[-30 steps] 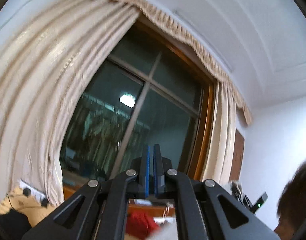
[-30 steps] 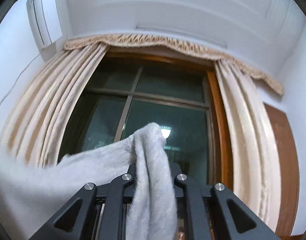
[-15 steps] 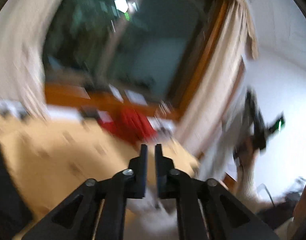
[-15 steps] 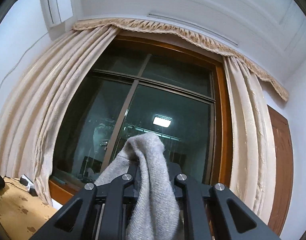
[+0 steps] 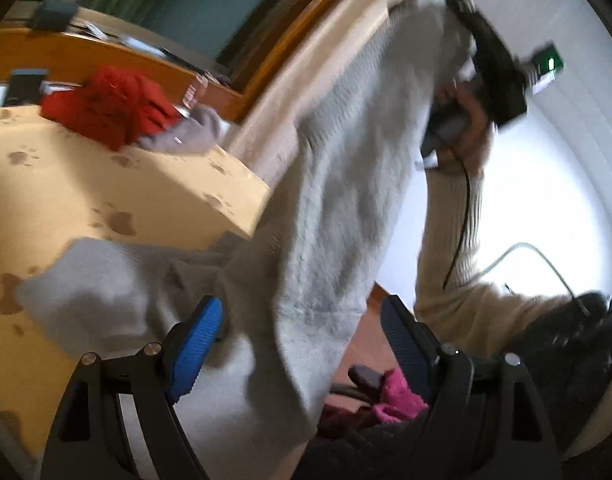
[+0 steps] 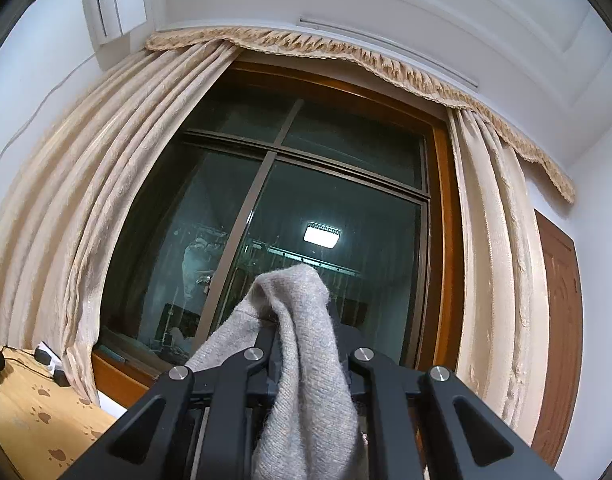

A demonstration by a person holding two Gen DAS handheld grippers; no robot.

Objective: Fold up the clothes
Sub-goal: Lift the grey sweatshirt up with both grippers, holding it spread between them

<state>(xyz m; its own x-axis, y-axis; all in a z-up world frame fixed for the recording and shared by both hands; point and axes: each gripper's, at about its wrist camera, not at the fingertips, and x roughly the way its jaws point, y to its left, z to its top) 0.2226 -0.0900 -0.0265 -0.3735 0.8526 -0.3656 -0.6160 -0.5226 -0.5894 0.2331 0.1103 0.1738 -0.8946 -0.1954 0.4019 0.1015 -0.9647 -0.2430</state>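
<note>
Grey knit garment [image 5: 345,184] hangs stretched from the raised right gripper [image 6: 302,344], whose fingers pinch it, down onto the yellow surface [image 5: 86,184], while the left gripper [image 5: 302,324] gapes around its lower part, seemingly ready to close there.

beige curtains [image 6: 86,208], dark window [image 6: 313,208], perhaps air conditioner [image 6: 114,0]

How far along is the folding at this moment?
Nothing looks folded yet. In hand: the right gripper is clamped on the grey sweater, holding it up, while the open left gripper reaches for its hanging lower edge. Left: laying it on the yellow table and folding it; the red garment also waits.
</note>
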